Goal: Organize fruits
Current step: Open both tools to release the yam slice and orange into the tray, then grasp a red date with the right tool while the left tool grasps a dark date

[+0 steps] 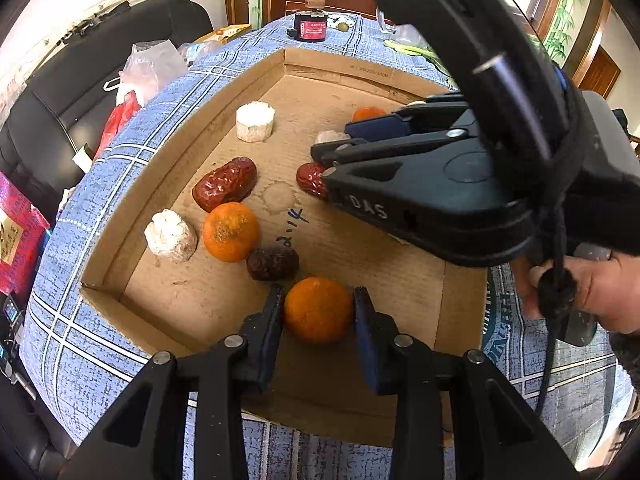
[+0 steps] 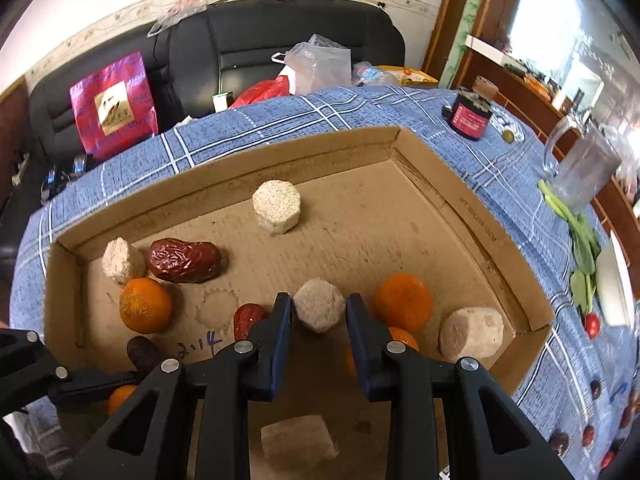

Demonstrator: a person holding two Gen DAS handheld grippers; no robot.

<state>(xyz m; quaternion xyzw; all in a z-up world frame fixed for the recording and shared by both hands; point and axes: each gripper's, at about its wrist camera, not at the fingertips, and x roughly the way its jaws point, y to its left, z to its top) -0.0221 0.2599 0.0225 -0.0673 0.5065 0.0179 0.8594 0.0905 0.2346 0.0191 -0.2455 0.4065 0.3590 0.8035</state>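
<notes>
The orange sits near the front edge of the cardboard tray, framed by the left hand-held gripper; its pads flank the fruit closely, the left pad seemingly touching, the right with a sliver of gap, so I cannot tell whether it is truly grasping. The right hand-held gripper, toward the tray's right side, brackets a pale puffed cake in much the same way, and whether it is clenched on it is equally unclear. To do this step well, I judge each pair of pads should close squarely across the widest part before lifting, gently, since the cake looks crumbly and the orange could roll. A second orange, a red date and a dark date lie near the tray's left edge. The tray rests on a blue checked counter. The right tool hides another date and orange in the left view; a block beneath the right gripper is blurred.
</notes>
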